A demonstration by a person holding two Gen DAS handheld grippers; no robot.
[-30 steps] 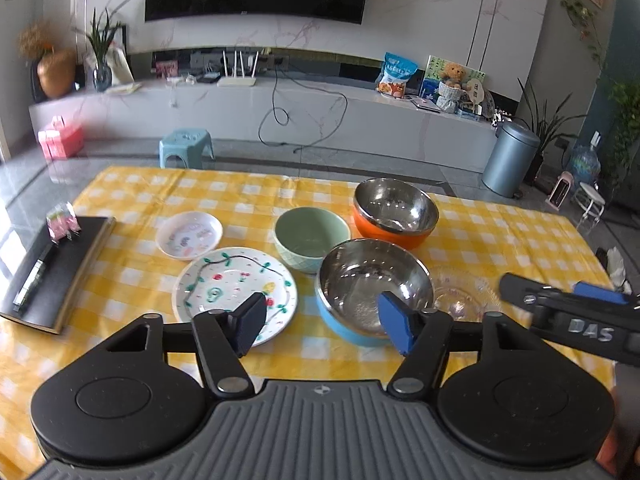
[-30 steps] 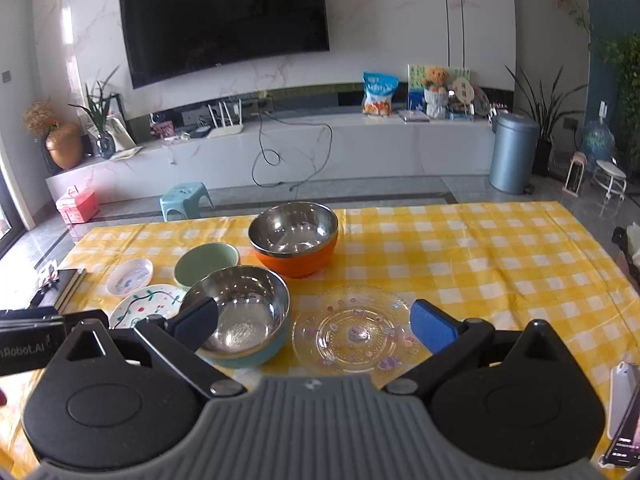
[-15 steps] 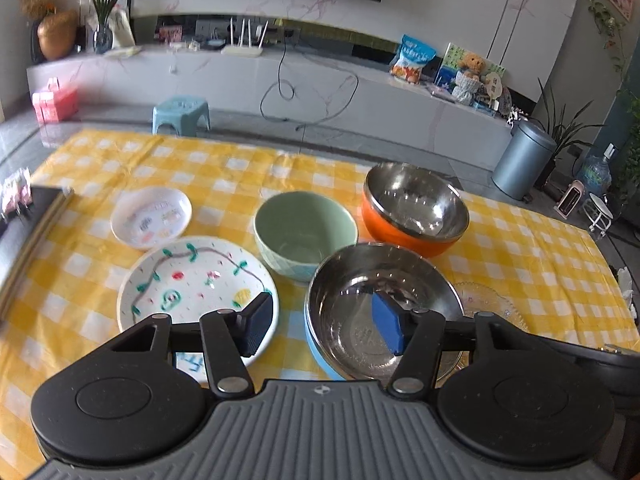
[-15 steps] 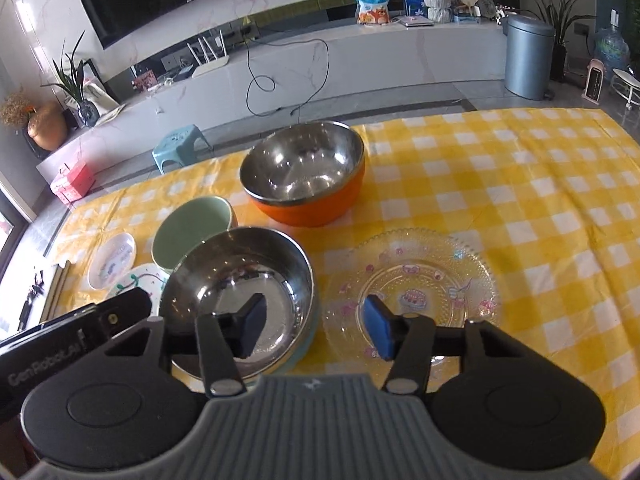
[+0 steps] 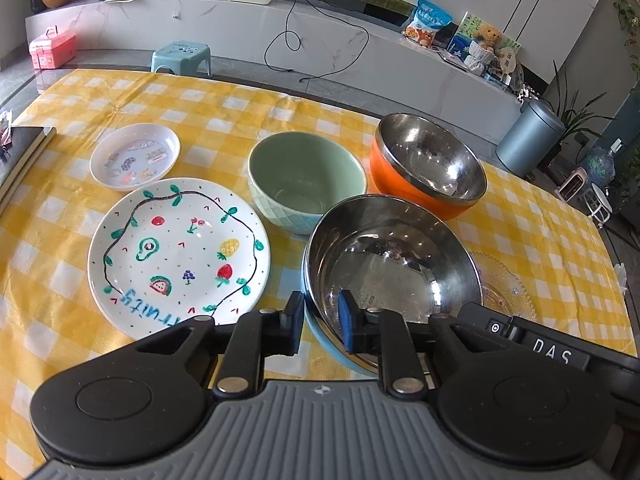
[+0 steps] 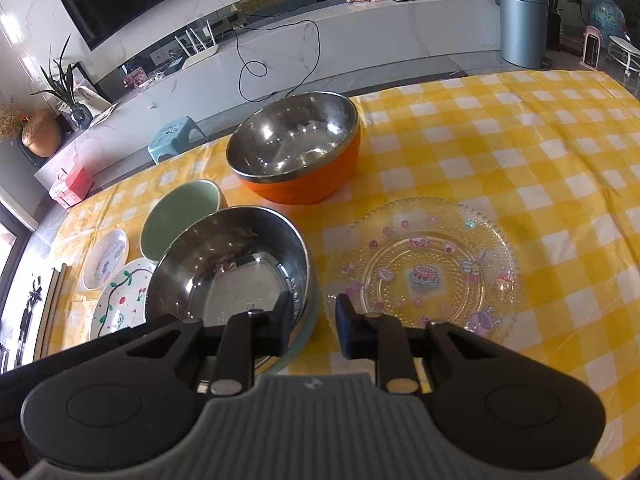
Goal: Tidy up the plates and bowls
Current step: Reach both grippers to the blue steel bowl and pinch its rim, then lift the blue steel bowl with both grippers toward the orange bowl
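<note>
Left gripper (image 5: 319, 322) angled steeply down, jaws just closed, one pad either side of the near rim of the steel-lined blue bowl (image 5: 390, 264). Right gripper (image 6: 310, 322) likewise tilted down, jaws just narrowed astride the same bowl's rim.

You have a yellow-and-white checked cloth (image 5: 400, 92) over the table. Beside the pale green bowl (image 5: 306, 184) sits a white plate (image 5: 178, 252) painted with a dark vine ring, green leaves, red and yellow fruit and blue lettering; beyond that plate, a small white dish (image 5: 134, 156) with pastel stickers. Two bowls are steel inside: one orange outside (image 5: 428, 172), the nearer one light blue outside (image 5: 390, 264). The clear glass plate (image 6: 424, 272) carries pink cartoon prints.
</note>
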